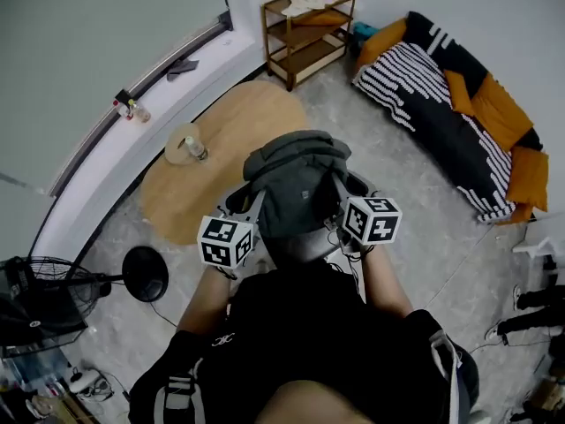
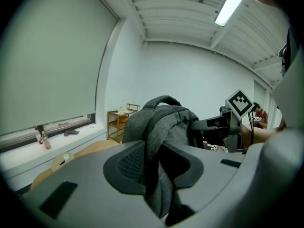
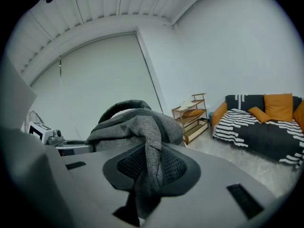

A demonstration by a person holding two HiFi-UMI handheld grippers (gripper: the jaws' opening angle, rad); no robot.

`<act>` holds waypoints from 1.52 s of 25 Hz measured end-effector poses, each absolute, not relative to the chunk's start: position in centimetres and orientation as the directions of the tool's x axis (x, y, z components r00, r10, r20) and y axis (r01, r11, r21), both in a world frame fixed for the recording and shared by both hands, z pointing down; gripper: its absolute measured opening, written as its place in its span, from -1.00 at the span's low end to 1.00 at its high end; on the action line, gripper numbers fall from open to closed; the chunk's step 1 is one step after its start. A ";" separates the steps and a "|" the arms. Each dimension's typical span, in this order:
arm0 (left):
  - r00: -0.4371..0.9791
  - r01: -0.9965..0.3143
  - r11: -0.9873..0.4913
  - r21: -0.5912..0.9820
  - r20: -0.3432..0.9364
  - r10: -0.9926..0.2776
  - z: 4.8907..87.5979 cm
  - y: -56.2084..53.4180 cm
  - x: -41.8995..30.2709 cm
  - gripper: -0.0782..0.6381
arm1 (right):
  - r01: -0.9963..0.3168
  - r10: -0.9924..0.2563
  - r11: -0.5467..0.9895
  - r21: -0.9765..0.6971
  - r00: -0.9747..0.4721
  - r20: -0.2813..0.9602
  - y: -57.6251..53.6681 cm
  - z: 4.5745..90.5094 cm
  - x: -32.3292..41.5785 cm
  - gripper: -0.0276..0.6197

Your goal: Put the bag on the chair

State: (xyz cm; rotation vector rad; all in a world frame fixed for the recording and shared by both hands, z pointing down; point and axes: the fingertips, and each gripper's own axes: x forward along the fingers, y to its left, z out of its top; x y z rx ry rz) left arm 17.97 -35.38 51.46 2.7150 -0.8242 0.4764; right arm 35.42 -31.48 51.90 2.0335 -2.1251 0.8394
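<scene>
A grey backpack [image 1: 296, 179] hangs in the air in front of the person, held from both sides. My left gripper [image 1: 250, 212] is shut on a fold of its fabric at the left side. In the left gripper view the bag [image 2: 164, 120] rises between the pads [image 2: 129, 161], and my left gripper [image 2: 152, 167] pinches a strap-like fold. My right gripper [image 1: 339, 208] is shut on the bag's right side. In the right gripper view a twisted bunch of the bag [image 3: 135, 122] runs down through my right gripper [image 3: 148, 167]. No chair is clearly visible.
Below lies a round wooden surface [image 1: 221, 162] with a small beige stand and a bottle [image 1: 196, 148]. A wooden shelf [image 1: 309, 29] stands at the back, a striped sofa [image 1: 450, 113] with orange cushions to the right. A fan [image 1: 40, 294] and a black round disc [image 1: 146, 273] are at the left.
</scene>
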 end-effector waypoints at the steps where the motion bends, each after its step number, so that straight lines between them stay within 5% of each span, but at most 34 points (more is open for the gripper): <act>1: 0.769 -0.599 -0.785 0.157 0.386 -0.510 52.0 -35.7 18.3 -0.49 | -0.945 -0.892 -0.007 -0.327 -0.142 0.428 -32.2 52.4 35.8 -0.61; 16: 0.546 -0.819 -0.547 0.175 0.531 -0.648 61.6 -38.6 19.4 -0.49 | -0.904 -0.696 0.273 -0.330 -0.422 0.581 -40.4 62.5 37.2 -0.61; 28: 0.470 -0.853 -0.479 0.208 0.706 -0.530 72.6 -37.2 20.2 -0.49 | -0.923 -0.552 0.270 -0.274 -0.382 0.741 -39.9 72.3 38.5 -0.60; 38: 0.485 -0.853 -0.466 0.237 0.690 -0.538 73.9 -38.2 21.1 -0.44 | -0.921 -0.560 0.298 -0.251 -0.382 0.735 -40.9 73.8 39.6 -0.51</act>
